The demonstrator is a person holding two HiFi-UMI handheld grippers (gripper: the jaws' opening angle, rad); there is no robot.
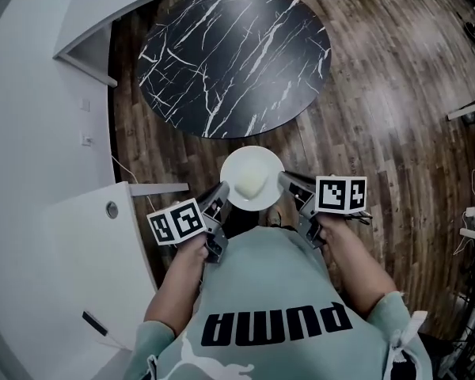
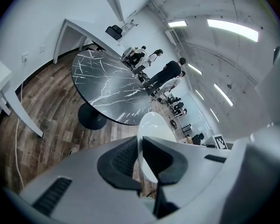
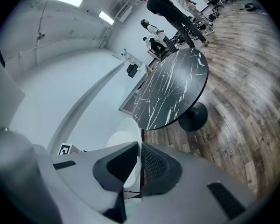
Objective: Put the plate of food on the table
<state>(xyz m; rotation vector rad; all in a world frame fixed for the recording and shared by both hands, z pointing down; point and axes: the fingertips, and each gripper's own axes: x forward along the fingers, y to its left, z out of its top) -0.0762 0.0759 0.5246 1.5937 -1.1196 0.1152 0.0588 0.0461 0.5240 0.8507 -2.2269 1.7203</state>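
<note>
Close before the torso, the left gripper [image 1: 219, 196] and right gripper [image 1: 290, 184] clamp opposite rims of the plate [image 1: 241, 163].

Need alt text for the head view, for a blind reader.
From above, a person holds a white plate of pale food between the left gripper and right gripper, short of a round black marble table on a wooden floor.

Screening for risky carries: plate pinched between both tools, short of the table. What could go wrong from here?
1. Left tool and right tool grip only opposite rims of the plate; uneven hand motion could tilt it or slip it free.
2. The food lies loose in the middle and might slide.
3. A drop now would land on the wood floor, not the table.
</note>
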